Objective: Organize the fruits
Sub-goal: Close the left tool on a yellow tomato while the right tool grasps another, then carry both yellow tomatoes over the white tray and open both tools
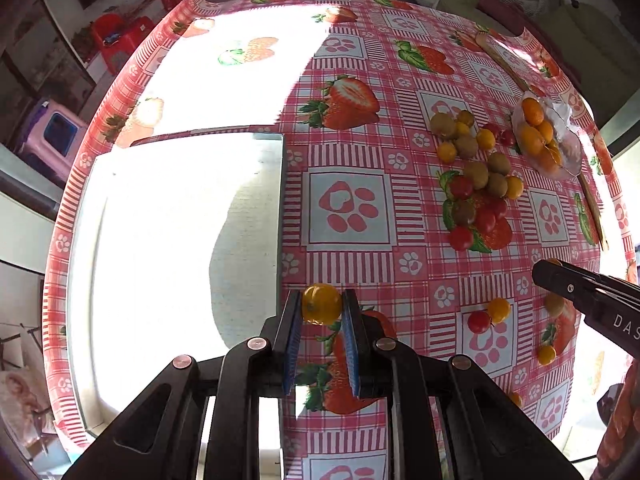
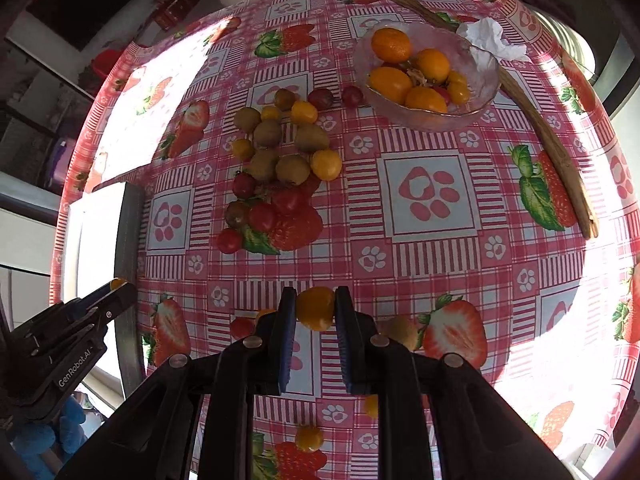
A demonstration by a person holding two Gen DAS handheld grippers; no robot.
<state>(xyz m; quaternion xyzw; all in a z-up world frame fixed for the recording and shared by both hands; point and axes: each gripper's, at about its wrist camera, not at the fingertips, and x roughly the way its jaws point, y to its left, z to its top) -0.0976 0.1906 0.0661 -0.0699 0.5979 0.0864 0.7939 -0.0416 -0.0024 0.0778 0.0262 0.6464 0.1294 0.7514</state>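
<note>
My left gripper (image 1: pixel 321 306) is shut on a yellow cherry tomato (image 1: pixel 321 304), held just right of the white tray (image 1: pixel 276 200). My right gripper (image 2: pixel 316 306) is shut on another yellow tomato (image 2: pixel 315 307) above the tablecloth. A pile of kiwis, red and yellow tomatoes (image 2: pixel 276 160) lies mid-table; it also shows in the left wrist view (image 1: pixel 476 176). A glass bowl (image 2: pixel 476 108) holds oranges and small tomatoes. Each gripper shows in the other's view, the left one (image 2: pixel 116 286) at the tray edge, the right one (image 1: pixel 554 268) at the right.
Loose tomatoes (image 1: pixel 490 316) lie near the front of the table, several under my right gripper (image 2: pixel 309 438). A wooden utensil (image 2: pixel 548 140) and crumpled tissue (image 2: pixel 492 40) lie by the bowl. The tray is washed out by sunlight.
</note>
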